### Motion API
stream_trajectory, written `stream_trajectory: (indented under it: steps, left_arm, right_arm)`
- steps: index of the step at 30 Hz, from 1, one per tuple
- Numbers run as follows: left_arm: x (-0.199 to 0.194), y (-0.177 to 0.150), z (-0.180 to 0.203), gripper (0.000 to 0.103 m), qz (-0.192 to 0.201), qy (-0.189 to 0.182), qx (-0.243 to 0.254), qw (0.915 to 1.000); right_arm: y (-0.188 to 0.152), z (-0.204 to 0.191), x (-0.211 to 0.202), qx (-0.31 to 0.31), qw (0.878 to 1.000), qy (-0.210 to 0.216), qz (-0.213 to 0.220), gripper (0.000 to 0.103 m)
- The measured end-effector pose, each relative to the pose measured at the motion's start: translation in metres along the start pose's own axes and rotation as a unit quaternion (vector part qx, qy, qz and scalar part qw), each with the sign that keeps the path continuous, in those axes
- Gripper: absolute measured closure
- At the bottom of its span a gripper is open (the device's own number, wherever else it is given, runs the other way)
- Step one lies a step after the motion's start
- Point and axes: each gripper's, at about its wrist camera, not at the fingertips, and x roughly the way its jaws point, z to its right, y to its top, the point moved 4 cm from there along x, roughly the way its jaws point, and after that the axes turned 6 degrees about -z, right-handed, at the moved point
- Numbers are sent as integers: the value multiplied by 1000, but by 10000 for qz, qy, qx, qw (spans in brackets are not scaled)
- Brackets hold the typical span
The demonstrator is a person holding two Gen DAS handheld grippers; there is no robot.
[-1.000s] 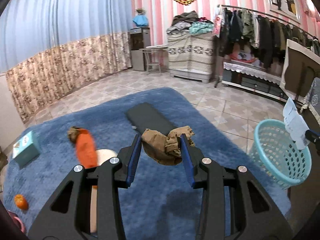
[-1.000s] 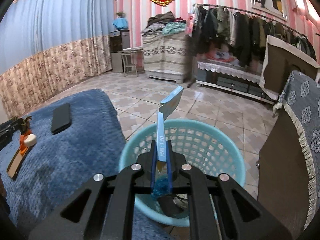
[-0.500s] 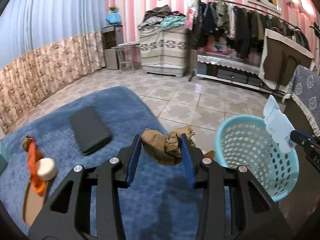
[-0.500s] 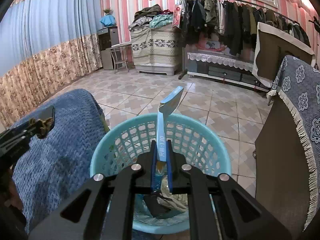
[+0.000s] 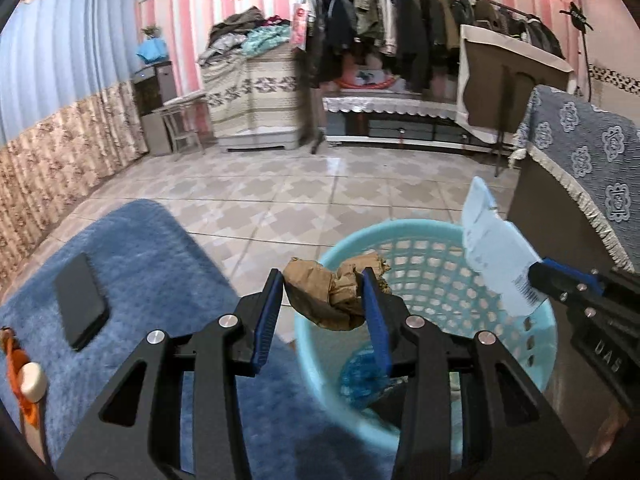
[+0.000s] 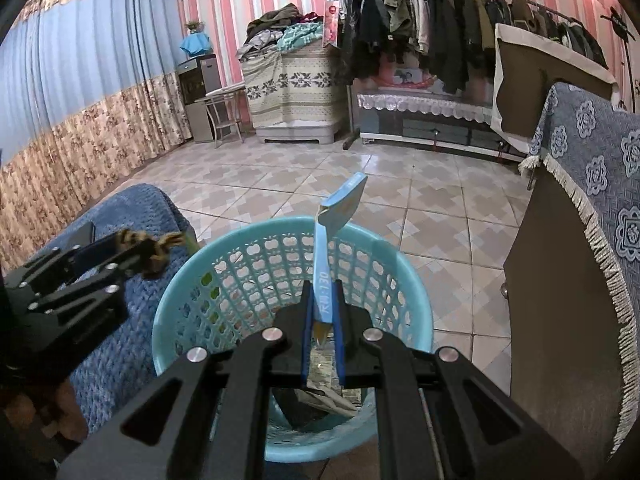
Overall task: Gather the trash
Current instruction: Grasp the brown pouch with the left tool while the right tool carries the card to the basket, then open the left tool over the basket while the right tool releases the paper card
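My left gripper (image 5: 323, 300) is shut on a crumpled brown paper wad (image 5: 328, 294), held at the near rim of the light blue mesh basket (image 5: 440, 264). In the right wrist view that same left gripper (image 6: 136, 258) comes in from the left with the wad (image 6: 154, 250) at the basket's left rim. My right gripper (image 6: 323, 312) is shut on a flattened light blue carton (image 6: 338, 216) that stands upright over the basket (image 6: 248, 264). The carton (image 5: 496, 256) also shows at the right in the left wrist view. Paper and a blue net lie in the basket's bottom.
A blue blanket (image 5: 152, 264) covers the surface to the left, with a black phone (image 5: 80, 300) and an orange item with a white disc (image 5: 28, 376) on it. A cloth-draped cabinet (image 6: 580, 220) stands close on the right. Tiled floor lies beyond.
My left gripper has carried the brown wad to the right, from over the blanket to the basket's rim. The right gripper with the carton has shifted a little over the basket.
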Motion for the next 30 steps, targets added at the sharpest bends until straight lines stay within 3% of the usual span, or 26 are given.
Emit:
stream_trajectory:
  steps: [2,4,6,12,21,29,30]
  left_arm:
    - [4,1,7,62,12,-20,43,10000]
    - [5,2,10,55,29,-25,78,10000]
    - [3,4,10,34,77,-17,63,9999]
    - [-4,6,-2,16,298,311,19,9991]
    - [-28,-4,-65,6,368,756,-504,9952]
    - [-58,-23,-122,6,375,1180,-1013,9871]
    - [-61,-26,-126,6,379,1204,-1053,9864]
  right_arm:
    - [-2,5,1,71,10000,-6,-11,94]
    - [-2,7,1,100,9999,-9,-10,94]
    - [-3,11,1,174,9998,-11,-5,94]
    - [-5,10,3,105,9999,6,-17,94]
    - [-6,-10,14,-41,9998,144,-140,94]
    - [-6,-39,19,-194,9996,111,-181,91]
    - [-7,-42,19,-213,9996,73,-176,82]
